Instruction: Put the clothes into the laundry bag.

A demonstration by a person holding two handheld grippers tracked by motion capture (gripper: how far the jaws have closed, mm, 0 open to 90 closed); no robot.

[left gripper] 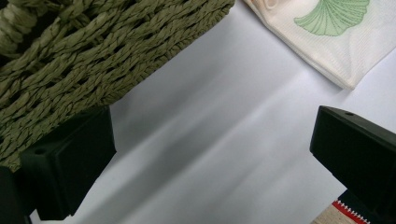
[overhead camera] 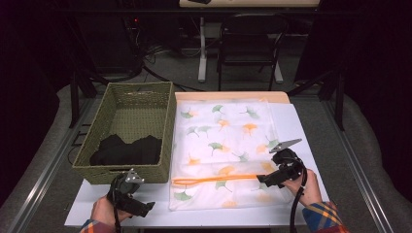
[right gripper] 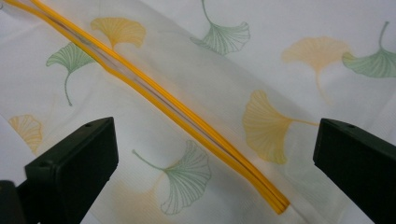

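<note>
A white mesh bag printed with green and orange ginkgo leaves lies flat on the table. An orange zipper runs across its near part. My right gripper hovers at the zipper's right end, open; in the right gripper view the zipper passes between the spread jaws of the gripper over the bag. My left gripper is open near the front of a woven green basket that holds black cloth. Its own view shows the gripper over bare table, empty.
The white table top lies between the basket and the bag's near corner. A chair and a table leg stand on the floor beyond the far edge. Bare strips of table top run along the front and right of the bag.
</note>
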